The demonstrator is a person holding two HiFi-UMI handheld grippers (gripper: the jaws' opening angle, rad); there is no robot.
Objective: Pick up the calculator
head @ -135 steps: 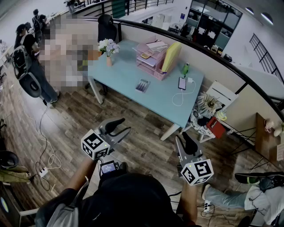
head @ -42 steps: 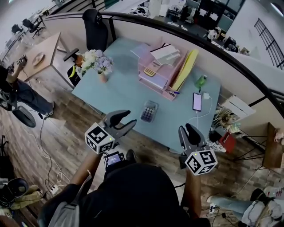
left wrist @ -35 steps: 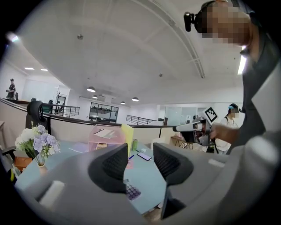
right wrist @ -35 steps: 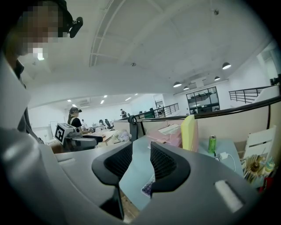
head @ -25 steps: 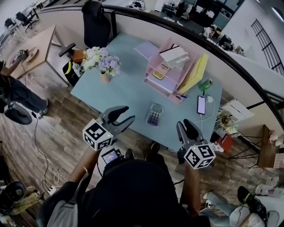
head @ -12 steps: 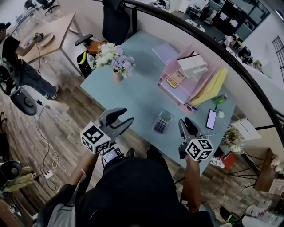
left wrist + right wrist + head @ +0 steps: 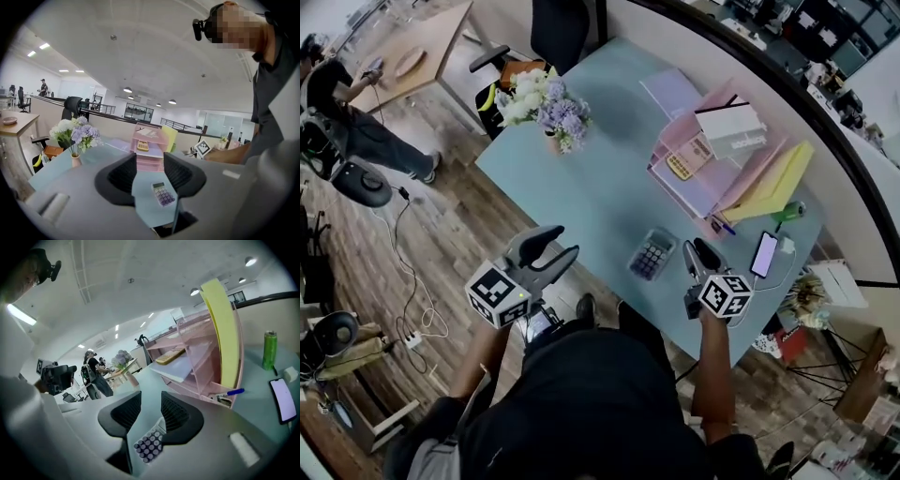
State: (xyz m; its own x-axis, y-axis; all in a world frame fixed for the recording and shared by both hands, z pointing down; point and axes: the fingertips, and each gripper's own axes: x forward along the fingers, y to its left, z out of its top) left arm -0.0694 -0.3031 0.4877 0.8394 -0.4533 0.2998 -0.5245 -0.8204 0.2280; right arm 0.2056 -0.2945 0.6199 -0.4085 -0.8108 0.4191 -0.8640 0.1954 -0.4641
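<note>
A grey calculator (image 7: 653, 254) with purple keys lies flat near the front edge of the teal table (image 7: 581, 192). My right gripper (image 7: 696, 249) hovers just right of it, open and holding nothing. In the right gripper view the calculator (image 7: 150, 442) shows low between the open jaws (image 7: 151, 397). My left gripper (image 7: 559, 242) is open too, out over the floor left of the table's edge. In the left gripper view the calculator (image 7: 163, 194) appears farther off beyond the open gripper (image 7: 150, 159).
A pink paper tray (image 7: 712, 159) behind the calculator holds a yellow calculator (image 7: 685, 161) and a yellow folder (image 7: 778, 178). A flower vase (image 7: 548, 105) stands at the table's left end. A phone (image 7: 765, 254) on a cable and a green can (image 7: 787, 212) sit right.
The person has walked up to the table, which has grown larger in view. The right gripper has come over the table's front edge beside the calculator. Both grippers stayed open.
</note>
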